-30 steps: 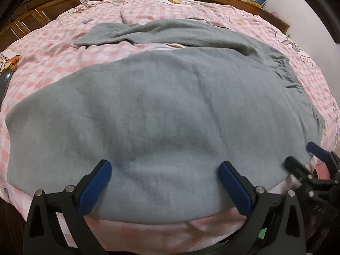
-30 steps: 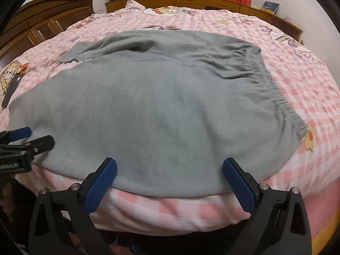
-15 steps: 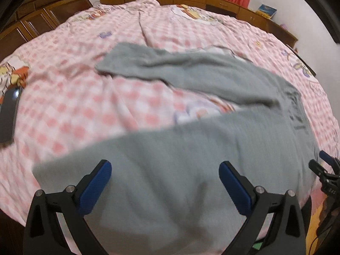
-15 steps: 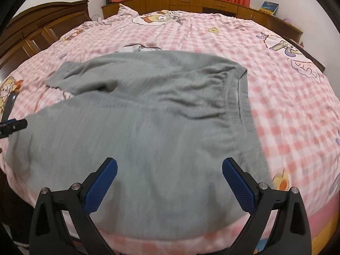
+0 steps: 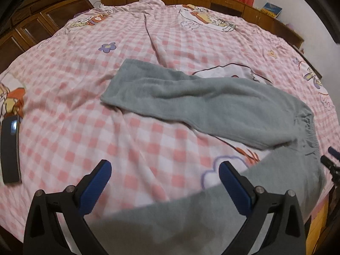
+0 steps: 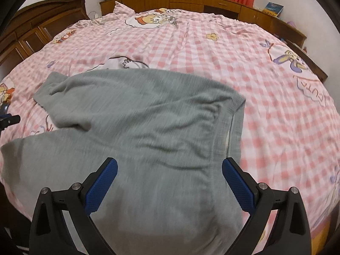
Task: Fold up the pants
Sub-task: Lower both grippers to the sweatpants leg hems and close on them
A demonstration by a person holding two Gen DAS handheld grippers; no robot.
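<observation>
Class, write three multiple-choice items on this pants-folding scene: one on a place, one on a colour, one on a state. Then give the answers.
1. Where do the pants lie?
A. on the bed
B. on a chair
C. on the floor

2. What colour are the pants?
A. black
B. grey
C. red

3. How does the right tool stand?
A. shut on the waistband
B. shut on a pillow
C. open

Answers:
1 A: the pink checked bedspread lies under them.
2 B: the fabric is grey in both views.
3 C: its blue fingers stand wide apart, as do those of the left tool.

pants [image 6: 148,127] on bed [image 6: 265,85], phone [image 5: 9,148] left
</observation>
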